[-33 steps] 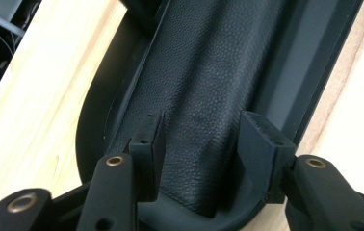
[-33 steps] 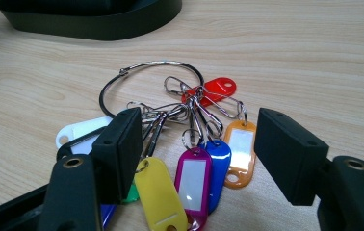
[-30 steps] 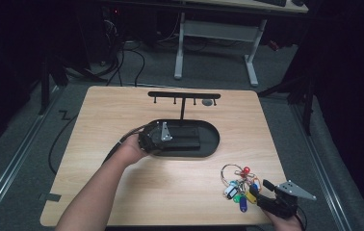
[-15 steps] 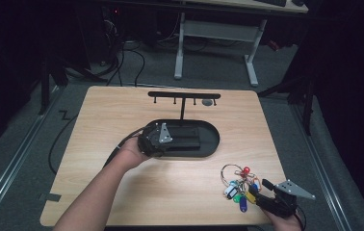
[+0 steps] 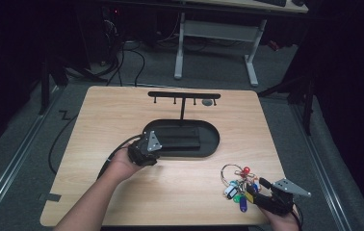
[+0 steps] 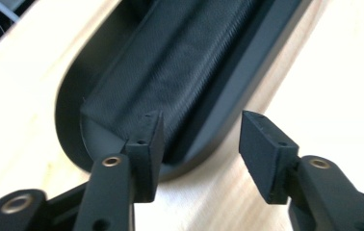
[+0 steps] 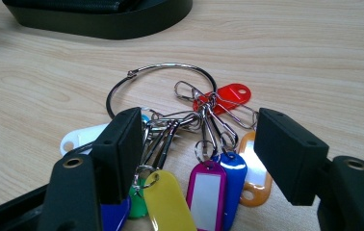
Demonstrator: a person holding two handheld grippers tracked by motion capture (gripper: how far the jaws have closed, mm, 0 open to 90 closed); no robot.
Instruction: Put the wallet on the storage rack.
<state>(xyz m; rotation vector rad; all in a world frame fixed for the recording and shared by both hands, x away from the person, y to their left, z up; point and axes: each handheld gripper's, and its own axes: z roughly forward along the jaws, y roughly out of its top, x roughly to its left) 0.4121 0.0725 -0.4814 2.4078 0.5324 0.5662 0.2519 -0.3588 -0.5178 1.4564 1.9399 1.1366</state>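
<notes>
Right gripper view: key tags (image 7: 204, 192) betw. open right gripper (image 7: 197, 154) jaws.

A bunch of coloured key tags (image 7: 204, 159) on a metal ring lies flat near the table's front right corner. A black oval tray (image 5: 209, 144) holding a dark pouch (image 5: 177, 137) sits mid-table, before a black hook rack (image 5: 184, 95).

one oval black tray (image 5: 214, 144), one hook rack (image 5: 184, 95), one key bunch (image 7: 189, 159), two grippers.
</notes>
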